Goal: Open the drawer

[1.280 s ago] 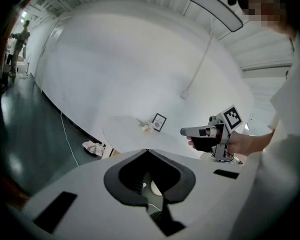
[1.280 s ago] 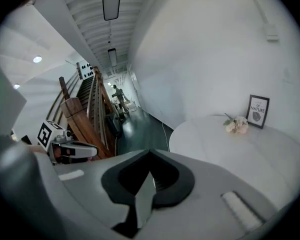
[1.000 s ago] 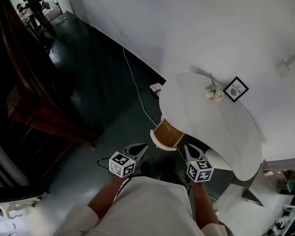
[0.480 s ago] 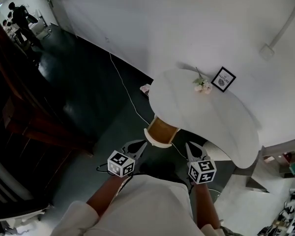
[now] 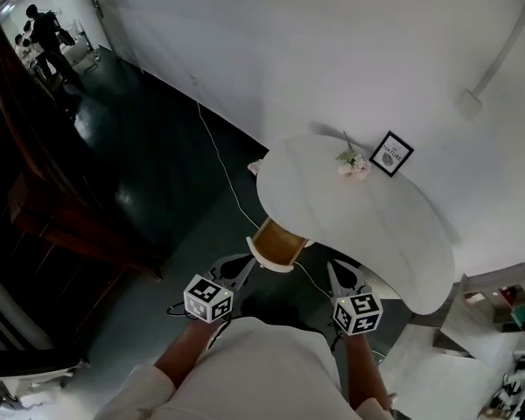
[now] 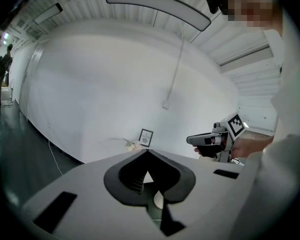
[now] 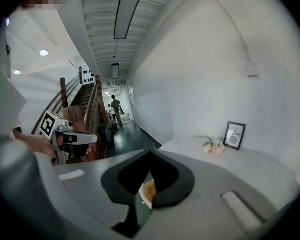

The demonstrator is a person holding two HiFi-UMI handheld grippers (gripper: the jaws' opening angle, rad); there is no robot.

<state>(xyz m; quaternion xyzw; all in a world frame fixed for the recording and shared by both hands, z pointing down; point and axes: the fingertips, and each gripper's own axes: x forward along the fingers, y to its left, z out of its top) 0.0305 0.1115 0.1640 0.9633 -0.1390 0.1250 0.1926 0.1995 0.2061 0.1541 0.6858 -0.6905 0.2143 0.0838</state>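
A white wall (image 5: 332, 51) fills the upper part of the head view. A dark floor (image 5: 149, 164) runs along its foot, and a dark wooden staircase (image 5: 52, 208) stands at the left.

A white, rounded tabletop (image 5: 350, 226) sits against the wall. At the bottom edge the person's white top (image 5: 262, 366) and both forearms show.

The drawer (image 5: 277, 243) juts out from under the tabletop's near left edge. It has a white rim, and its tan inside faces up. It lies just ahead of the two grippers and between them, and both are apart from it.

The left gripper (image 5: 241, 268) is held low in front of the person. Its jaws are pressed together at the tips with nothing between them. The right gripper (image 5: 337, 276) is beside it, level with it. In its own view its jaws also meet at the tips and hold nothing. Through the gap below those tips the drawer shows, with a small knob on its front.

At the back of the tabletop, against the wall, a small black picture frame (image 5: 391, 154) stands upright. A pale bunch of flowers (image 5: 353, 164) lies just to its left. A thin white cable (image 5: 219, 156) trails over the floor toward the table.
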